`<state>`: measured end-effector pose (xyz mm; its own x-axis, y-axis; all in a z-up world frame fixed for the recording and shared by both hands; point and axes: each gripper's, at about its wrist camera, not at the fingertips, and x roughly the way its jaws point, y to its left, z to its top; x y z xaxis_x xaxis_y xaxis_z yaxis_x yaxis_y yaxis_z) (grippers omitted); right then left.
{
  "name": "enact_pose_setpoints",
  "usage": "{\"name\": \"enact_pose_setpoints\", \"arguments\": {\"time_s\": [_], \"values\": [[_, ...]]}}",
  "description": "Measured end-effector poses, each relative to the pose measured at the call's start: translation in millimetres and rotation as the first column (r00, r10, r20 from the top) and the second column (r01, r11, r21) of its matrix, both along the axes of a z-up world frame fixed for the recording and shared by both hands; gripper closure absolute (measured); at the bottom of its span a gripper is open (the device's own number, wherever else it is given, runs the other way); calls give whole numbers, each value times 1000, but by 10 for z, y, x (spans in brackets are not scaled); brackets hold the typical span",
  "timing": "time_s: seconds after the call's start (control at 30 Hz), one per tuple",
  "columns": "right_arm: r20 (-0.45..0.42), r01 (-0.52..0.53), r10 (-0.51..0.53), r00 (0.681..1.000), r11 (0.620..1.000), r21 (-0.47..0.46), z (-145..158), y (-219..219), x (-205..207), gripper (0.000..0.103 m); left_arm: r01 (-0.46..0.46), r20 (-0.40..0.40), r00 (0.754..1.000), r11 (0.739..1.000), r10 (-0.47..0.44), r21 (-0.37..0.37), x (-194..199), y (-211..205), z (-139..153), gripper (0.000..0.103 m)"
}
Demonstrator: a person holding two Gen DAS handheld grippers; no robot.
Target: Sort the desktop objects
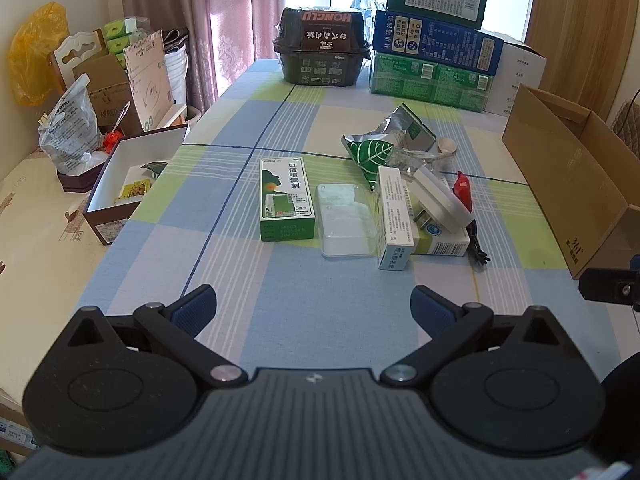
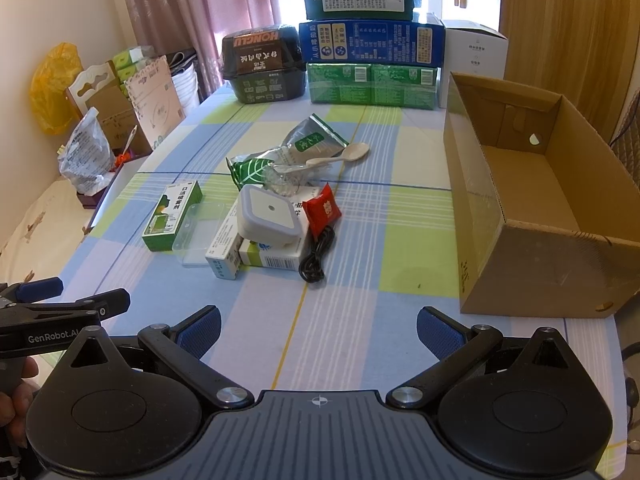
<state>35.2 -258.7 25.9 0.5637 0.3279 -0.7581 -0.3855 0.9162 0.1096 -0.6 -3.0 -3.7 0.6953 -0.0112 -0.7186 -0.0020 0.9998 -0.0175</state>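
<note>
A heap of small items lies mid-table: a green spray box (image 1: 285, 199) (image 2: 173, 215), a clear plastic case (image 1: 345, 220) (image 2: 200, 236), white medicine boxes (image 1: 394, 220) (image 2: 272, 258), a white plug night light (image 1: 442, 198) (image 2: 270, 216), a red sachet (image 2: 322, 209) (image 1: 463, 194), a black cable (image 2: 316, 256), foil pouches (image 1: 400, 132) (image 2: 308, 140) and a plastic spoon (image 2: 340, 155). My left gripper (image 1: 314, 308) hangs open near the front edge, short of the heap, nothing between its fingers. My right gripper (image 2: 318, 330) is also open and holds nothing.
An open cardboard box (image 2: 532, 216) (image 1: 560, 168) stands on the right of the checked tablecloth (image 2: 360, 304). Stacked cartons (image 2: 372, 48) and a dark food container (image 2: 262, 66) line the far edge. A white-lined box (image 1: 128, 184) sits off the left edge.
</note>
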Motion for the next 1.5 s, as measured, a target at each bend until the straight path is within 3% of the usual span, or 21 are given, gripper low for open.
{"name": "enact_pose_setpoints", "arguments": {"time_s": [1.07,1.5], "values": [[5,-4,4,1000,1000,12,-11,-13,-3,2,-13,-10,1000,1000,13,0,1,4,-80,2],[-28,-35,37,999,996,82,43,42,160,2,-28,-46,999,994,24,-105,61,167,0,2]]}}
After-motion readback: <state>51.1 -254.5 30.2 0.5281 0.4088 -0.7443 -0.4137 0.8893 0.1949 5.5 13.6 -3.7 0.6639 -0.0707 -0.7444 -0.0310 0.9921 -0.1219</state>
